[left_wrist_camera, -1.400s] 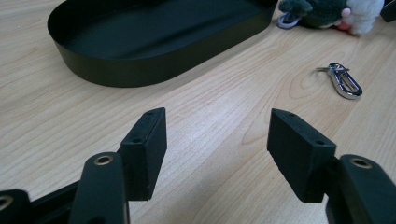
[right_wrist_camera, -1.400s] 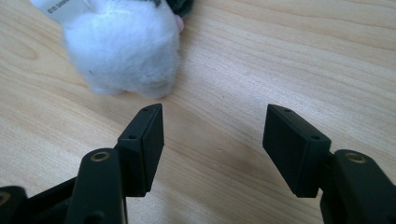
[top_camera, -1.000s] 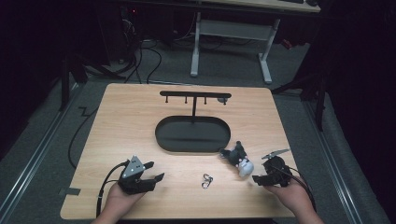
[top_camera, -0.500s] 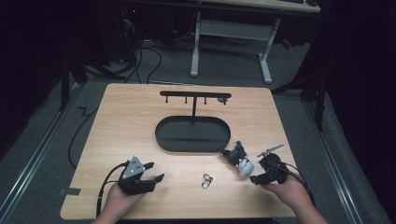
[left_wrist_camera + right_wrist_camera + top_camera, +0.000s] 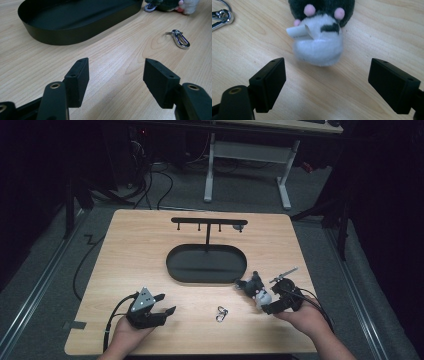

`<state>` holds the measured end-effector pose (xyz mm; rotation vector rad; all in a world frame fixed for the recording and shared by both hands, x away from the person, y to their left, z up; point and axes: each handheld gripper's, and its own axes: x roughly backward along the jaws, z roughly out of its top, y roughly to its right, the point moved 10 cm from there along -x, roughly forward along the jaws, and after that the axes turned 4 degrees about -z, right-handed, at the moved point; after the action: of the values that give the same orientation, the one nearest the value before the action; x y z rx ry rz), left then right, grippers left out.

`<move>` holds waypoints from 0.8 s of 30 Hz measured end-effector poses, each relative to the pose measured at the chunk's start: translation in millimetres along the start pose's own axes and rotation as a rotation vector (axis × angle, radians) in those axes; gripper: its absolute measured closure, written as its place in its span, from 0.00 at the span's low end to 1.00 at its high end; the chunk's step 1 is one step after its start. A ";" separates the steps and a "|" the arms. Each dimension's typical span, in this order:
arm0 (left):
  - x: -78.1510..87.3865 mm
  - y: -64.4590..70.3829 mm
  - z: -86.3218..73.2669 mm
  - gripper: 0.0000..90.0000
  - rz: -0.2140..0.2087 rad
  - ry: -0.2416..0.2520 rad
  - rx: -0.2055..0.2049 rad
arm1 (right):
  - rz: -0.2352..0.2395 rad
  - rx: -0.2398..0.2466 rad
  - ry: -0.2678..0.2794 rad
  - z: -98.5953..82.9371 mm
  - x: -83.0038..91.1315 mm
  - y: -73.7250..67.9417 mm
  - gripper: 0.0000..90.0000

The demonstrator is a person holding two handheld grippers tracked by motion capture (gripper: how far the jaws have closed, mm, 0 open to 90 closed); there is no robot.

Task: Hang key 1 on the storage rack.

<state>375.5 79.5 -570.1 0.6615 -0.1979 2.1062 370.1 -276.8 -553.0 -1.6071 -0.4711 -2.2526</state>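
Right gripper (image 5: 262,302) sits at the near right of the wooden table (image 5: 140,250), jaws spread wide and holding nothing, aimed at the plush toy (image 5: 254,287). In the right gripper view the plush toy (image 5: 322,32) lies on the wood just ahead of the jaw tips, its white end with a small paper tag nearest them, not touching either jaw. Left gripper (image 5: 162,306) rests at the near left, jaws also wide apart and empty. A metal clip (image 5: 221,314) lies between the two grippers. The black oval tray (image 5: 206,276) stands at table centre, the plush toy just beside its near right rim.
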 end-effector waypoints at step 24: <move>-0.7 2.7 -2.9 0.42 -0.011 -0.018 -0.018 | 0.045 -0.005 -0.065 21.8 -35.8 -5.7 0.29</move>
<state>372.6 78.5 -572.6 0.6697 -0.2229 2.0861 396.8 -259.2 -580.6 -1.6814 -0.4413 -2.1761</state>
